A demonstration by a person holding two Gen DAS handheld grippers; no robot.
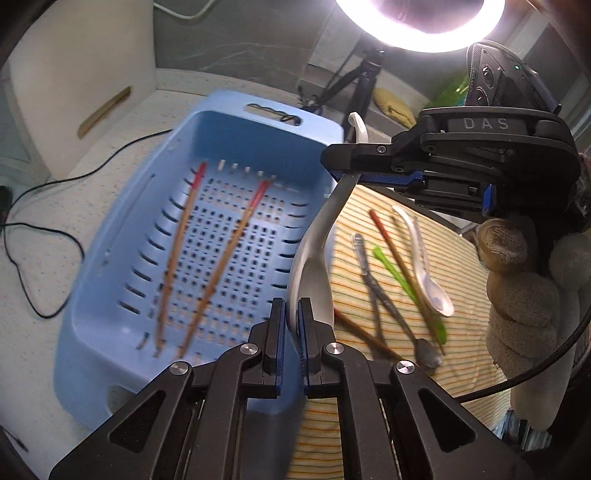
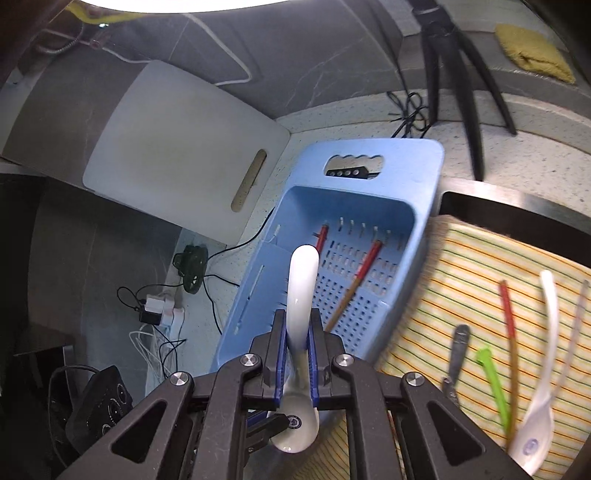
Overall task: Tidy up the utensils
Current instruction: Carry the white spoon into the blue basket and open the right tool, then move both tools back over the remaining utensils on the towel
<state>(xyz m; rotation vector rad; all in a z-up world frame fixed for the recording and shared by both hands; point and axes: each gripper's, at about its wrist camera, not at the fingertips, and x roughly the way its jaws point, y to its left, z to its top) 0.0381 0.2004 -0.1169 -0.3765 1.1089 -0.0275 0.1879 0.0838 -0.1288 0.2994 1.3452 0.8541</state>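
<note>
A white ceramic soup spoon (image 1: 314, 258) is carried by both grippers at once, above the edge of a pale blue plastic basket (image 1: 92, 280). The left gripper (image 1: 291, 325) has its jaws nearly closed on the rim of the spoon's glossy bowl; the right gripper (image 1: 341, 171) has its jaws clamped on the curved handle, whose hooked tip sticks out past the blue pads. From the right wrist, the same spoon (image 2: 301, 291) runs up between the right gripper's (image 2: 298, 354) pads, its bowl hanging below them.

The basket is a rounded rectangle with a slotted, perforated floor and a cut-out handle at its far end. Inside it lie two wooden chopsticks (image 1: 207, 266) with red tips, splayed apart toward the far wall.

Just to the right of the basket a ribbed cloth (image 1: 458, 258) with thin yellow and green stripes is spread out. On it lie a second white spoon (image 1: 428, 269), a bright green plastic stick (image 1: 406, 280), one red-tipped chopstick (image 1: 399, 258), another brown chopstick (image 1: 365, 334), and a grey metal spoon (image 1: 388, 306).

The basket stands on a speckled pale stone counter (image 1: 37, 258). Beyond it, a white plastic cutting board (image 2: 177, 147) leans against a dark grey veined wall. A black tripod (image 2: 450, 74) stands behind the basket, under a bright ring light (image 1: 417, 22). Black cables trail across the counter left of the basket. A hand in a knitted glove (image 1: 524, 295) holds the right gripper.
</note>
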